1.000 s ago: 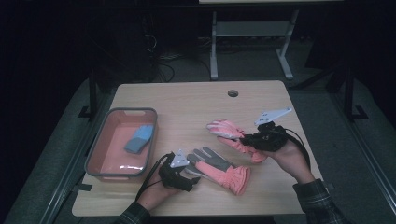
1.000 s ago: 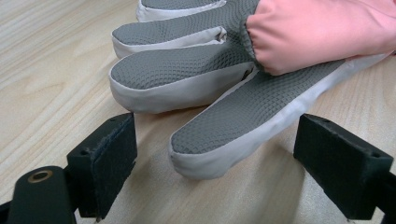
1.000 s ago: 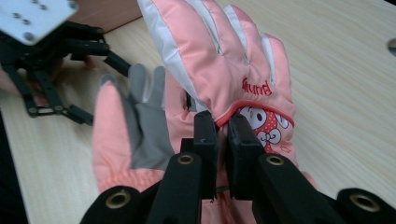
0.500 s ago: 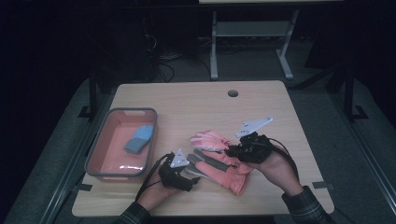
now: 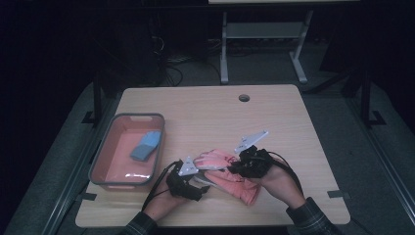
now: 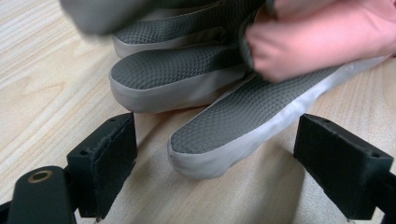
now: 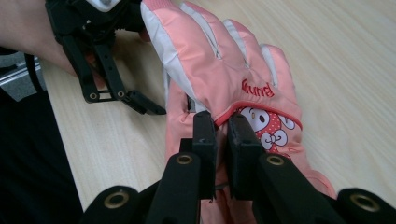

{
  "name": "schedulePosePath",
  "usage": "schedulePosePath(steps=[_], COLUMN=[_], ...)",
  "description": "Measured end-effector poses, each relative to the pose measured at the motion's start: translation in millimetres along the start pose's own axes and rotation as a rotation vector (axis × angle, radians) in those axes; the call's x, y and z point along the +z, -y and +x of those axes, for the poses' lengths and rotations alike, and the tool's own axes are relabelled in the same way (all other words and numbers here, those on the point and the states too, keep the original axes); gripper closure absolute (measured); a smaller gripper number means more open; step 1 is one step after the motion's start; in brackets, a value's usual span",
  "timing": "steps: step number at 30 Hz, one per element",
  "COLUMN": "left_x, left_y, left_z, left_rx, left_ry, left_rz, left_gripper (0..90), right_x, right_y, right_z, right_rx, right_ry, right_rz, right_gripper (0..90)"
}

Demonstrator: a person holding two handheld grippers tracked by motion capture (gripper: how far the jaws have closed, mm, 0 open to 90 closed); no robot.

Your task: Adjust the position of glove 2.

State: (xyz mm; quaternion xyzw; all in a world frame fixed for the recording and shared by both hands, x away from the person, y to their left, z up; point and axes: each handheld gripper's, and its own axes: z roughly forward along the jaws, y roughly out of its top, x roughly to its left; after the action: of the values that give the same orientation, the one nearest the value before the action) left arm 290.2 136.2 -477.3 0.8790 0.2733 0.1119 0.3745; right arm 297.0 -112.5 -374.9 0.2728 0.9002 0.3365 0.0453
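On the wooden counter [image 5: 205, 112], right gripper [image 7: 222, 135] is pinching the pink glove [image 7: 224, 70]; left gripper [image 6: 215, 154] is spread wide around the lower glove's grey fingertip [image 6: 224, 135].

Wooden table [image 5: 210, 107]: pink bin [image 5: 100, 166] left, pink gloves [image 5: 230, 172] front-centre.

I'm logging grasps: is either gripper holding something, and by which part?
The right gripper is shut on the top pink glove, pinching its back near the cuff. The left gripper is open around a grey fingertip, holding nothing.
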Motion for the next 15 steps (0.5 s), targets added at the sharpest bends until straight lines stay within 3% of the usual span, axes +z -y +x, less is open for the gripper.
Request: schedulePosePath(steps=[8,15], left_x=[0.2,0.0], left_y=[0.1,0.0], left_z=[-0.1,0.0], left_rx=[0.000,0.000], left_ry=[-0.001,0.000], left_rz=[-0.003,0.000], left_gripper=[12.6,12.6], right_x=[16.7,5.1], right_y=[2.4,1.9], right_z=[2.9,-4.0], right_rx=[-0.002,0.020], right_ry=[-0.017,-0.063], right_rz=[0.034,-0.021], right_gripper=[80.4,63.7])
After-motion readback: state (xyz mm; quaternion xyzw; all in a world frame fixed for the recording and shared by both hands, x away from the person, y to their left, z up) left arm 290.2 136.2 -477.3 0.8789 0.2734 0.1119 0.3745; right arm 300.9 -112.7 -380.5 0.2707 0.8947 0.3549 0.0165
